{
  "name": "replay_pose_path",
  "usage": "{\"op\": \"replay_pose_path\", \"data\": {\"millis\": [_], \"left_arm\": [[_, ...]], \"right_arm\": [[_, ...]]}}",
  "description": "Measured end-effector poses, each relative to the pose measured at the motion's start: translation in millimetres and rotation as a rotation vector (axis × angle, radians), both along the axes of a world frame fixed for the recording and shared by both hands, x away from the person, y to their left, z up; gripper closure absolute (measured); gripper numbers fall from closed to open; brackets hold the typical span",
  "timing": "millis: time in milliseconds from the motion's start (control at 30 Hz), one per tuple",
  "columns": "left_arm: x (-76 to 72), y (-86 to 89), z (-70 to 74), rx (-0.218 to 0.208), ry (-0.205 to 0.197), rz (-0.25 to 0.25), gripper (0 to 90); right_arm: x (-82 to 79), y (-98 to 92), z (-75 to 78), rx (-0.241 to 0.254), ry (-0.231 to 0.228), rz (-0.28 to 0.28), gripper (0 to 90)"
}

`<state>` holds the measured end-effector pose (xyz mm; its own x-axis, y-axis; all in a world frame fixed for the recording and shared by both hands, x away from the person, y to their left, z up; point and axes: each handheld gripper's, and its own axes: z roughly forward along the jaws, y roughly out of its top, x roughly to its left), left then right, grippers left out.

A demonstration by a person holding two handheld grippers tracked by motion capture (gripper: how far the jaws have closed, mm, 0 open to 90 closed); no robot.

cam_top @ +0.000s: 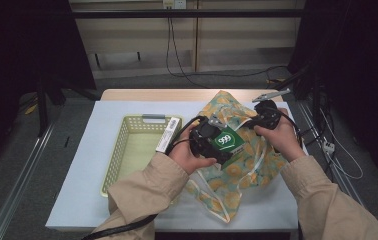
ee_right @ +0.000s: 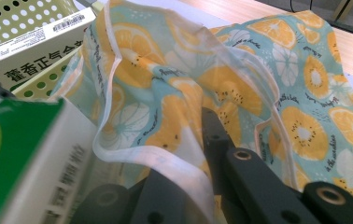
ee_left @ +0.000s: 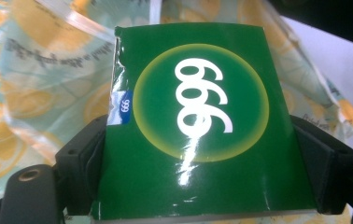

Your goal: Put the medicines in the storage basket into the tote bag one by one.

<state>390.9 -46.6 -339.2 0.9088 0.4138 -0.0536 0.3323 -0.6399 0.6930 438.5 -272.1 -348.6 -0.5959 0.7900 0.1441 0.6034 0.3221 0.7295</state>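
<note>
I am gripping the green box (ee_left: 193, 126) across its width with my left gripper (cam_top: 208, 141); its jaws are standing wide, pressing on both sides of the carton, near its lower end. My right gripper (cam_top: 266, 114) is pinched shut on the white-trimmed rim of the fruit-print bag (ee_right: 174, 93), holding the mouth up. The bag is lying toward the right edge of the tabletop (cam_top: 127, 107), its lower part reaching the near edge, and the box is hovering just over its opening. The yellow basket (cam_top: 122, 150) is sitting toward the left edge with a white carton (cam_top: 168, 134) leaning on its right rim.

What I am worrying about: the glossy box is held only near its lower end, so it may be pivoting or slipping out as I tilt it in. The bag mouth looks narrow and floppy; a box corner could be catching the trim and pushing the fabric down instead of entering. If the thin rim is sliding out of my right grip, the opening collapses. My left forearm is also passing close to the leaning carton, which a nudge could topple.
</note>
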Motion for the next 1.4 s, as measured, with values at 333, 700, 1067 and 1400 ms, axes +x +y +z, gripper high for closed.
{"op": "replay_pose_path", "data": {"millis": [333, 700, 1067, 1400], "left_arm": [[11.6, -16.1, -20.4, 0.008, 0.011, 0.025, 17.4], [24.9, -22.3, -37.7, 0.006, 0.03, 0.056, 17.4], [32.4, -39.0, -46.9, 0.017, 0.025, 0.061, 17.3], [47.6, -47.4, -60.4, 0.001, 0.029, 0.101, 17.0]], "right_arm": [[7.0, -7.9, 3.7, -0.002, 0.007, -0.028, 89.2], [18.9, -13.5, -8.4, -0.015, 0.029, -0.064, 89.0], [21.0, -15.7, -11.2, -0.004, 0.029, -0.077, 89.1], [14.8, -13.9, -7.7, -0.008, 0.021, -0.06, 89.1]]}}
